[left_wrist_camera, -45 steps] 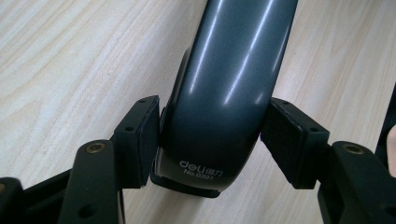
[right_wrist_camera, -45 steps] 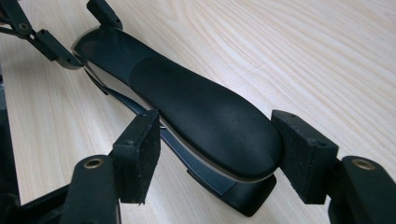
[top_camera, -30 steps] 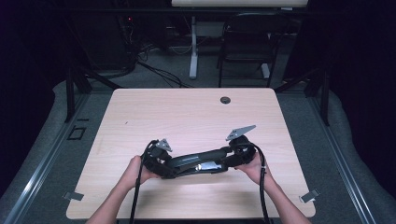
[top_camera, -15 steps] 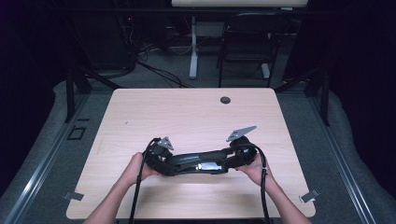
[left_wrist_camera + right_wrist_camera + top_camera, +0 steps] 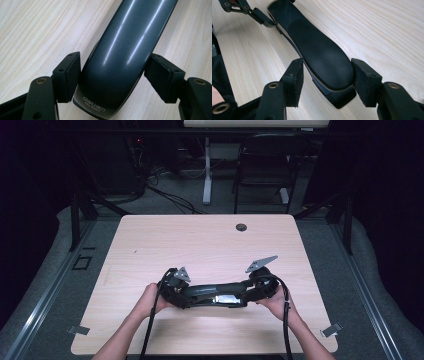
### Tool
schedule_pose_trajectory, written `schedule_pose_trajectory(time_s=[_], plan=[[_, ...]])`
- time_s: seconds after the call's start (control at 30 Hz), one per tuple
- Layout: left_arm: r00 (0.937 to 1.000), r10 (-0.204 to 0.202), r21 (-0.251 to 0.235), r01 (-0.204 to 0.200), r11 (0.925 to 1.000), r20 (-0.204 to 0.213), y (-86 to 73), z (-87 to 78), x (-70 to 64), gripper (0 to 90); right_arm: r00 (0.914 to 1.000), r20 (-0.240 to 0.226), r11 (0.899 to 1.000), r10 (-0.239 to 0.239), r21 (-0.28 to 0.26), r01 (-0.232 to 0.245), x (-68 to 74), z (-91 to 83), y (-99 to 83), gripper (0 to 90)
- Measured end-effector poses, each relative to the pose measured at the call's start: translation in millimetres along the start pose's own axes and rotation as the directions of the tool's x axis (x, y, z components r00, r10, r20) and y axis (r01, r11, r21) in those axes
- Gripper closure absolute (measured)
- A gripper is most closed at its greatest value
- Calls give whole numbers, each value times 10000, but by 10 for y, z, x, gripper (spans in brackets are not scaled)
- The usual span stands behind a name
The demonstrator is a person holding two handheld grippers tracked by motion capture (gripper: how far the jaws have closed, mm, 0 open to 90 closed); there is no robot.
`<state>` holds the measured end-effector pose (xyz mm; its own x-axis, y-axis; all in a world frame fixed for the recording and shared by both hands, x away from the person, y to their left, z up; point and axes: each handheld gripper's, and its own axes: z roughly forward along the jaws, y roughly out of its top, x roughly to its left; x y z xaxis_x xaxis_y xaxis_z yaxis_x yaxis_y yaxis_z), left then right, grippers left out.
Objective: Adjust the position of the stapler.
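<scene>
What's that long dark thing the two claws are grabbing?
On the pale wooden table, near the person's edge, lies a long stapler with a glossy dark-grey top. The left gripper clasps one end, the right gripper the other. Its end reads "deli".

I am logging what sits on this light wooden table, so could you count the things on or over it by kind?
Long dark glossy stapler, held at both ends: 1
Hand-held black two-jaw grippers, left gripper and right gripper: 2
Small dark round grommet near the far edge of the light wooden table: 1
Total: 4
</scene>
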<state>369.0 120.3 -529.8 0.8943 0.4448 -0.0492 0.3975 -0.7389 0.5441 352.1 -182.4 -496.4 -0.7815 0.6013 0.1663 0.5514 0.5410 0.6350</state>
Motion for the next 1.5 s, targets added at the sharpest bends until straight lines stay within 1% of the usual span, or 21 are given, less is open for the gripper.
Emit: schedule_pose_trajectory(time_s=[0.33,0.47,0.57,0.6,0.63,0.7,0.8,0.83,0.9,0.93,0.97,1.03,1.1,1.13,1.2,1.27,1.3,1.4,1.43,1.47,1.5], plan=[[10000,-64,59,64,10000,-55,9,1,-10,302,9999,43,9999,-145,-13,145,-12,5,-1,452],[9996,-136,122,139,9998,-240,15,-3,-31,294,9999,48,9999,-109,-15,109,-10,4,-1,449],[9990,-235,92,238,9997,-369,15,-19,-45,250,10000,93,10000,-19,-73,19,-3,9,-2,438],[9985,-244,83,248,9997,-489,15,-34,-49,250,9999,108,10000,-38,-33,39,-6,4,-2,423],[9984,-281,34,283,9996,-493,10,-54,-50,212,9998,200,10000,62,-49,-61,-6,-3,-4,392],[9978,-345,-44,343,9994,-560,-1,-82,-54,195,9997,220,10000,81,-40,-80,-8,-9,-5,384],[9966,-487,-192,476,9987,-661,-24,-139,-49,166,9995,274,9998,170,-131,-166,-16,-36,-15,336],[9958,-557,-278,538,9982,-728,-32,-157,-51,154,9993,343,9997,157,-194,-151,-15,-52,-24,295],[9940,-699,-482,661,9967,-838,-49,-201,-58,151,9991,381,9998,174,-129,-169,-11,-70,-27,291],[9927,-777,-616,722,9955,-926,-56,-233,-71,136,9986,491,9997,193,-183,-185,-8,-87,-40,253],[9927,-777,-616,722,9955,-926,-56,-233,-71,122,9982,546,9995,249,-203,-238,-3,-96,-47,229],[9913,-860,-751,788,9941,-992,-55,-269,-95,108,9977,632,9996,239,-188,-228,-2,-108,-55,210],[9915,-895,-851,815,9930,-947,-48,-295,-128,87,9968,762,9995,235,-216,-219,8,-125,-72,177],[9910,-901,-923,810,9924,-993,-44,-305,-149,80,9961,835,9994,289,-203,-273,14,-134,-80,168],[9904,-904,-926,808,9924,-1049,-33,-326,-185,43,9957,886,9996,271,-137,-260,29,-148,-107,145],[9899,-966,-1064,855,9906,-1039,-22,-342,-219,35,9959,873,9997,254,-74,-248,34,-150,-114,144],[9898,-999,-1118,885,9898,-1016,-19,-345,-231,15,9960,865,9997,235,32,-239,45,-144,-133,125],[9897,-1115,-1250,999,9871,-895,3,-357,-282,3,9957,907,9997,181,169,-198,62,-149,-158,115],[9897,-1109,-1282,989,9868,-901,12,-358,-300,3,9957,894,9995,243,174,-259,76,-154,-178,108],[9899,-1111,-1321,989,9863,-879,19,-355,-313,2,9958,898,9995,194,250,-217,88,-159,-193,101],[9900,-1134,-1341,1016,9857,-838,29,-354,-333,0,9950,975,9993,216,279,-244,104,-158,-206,98]])
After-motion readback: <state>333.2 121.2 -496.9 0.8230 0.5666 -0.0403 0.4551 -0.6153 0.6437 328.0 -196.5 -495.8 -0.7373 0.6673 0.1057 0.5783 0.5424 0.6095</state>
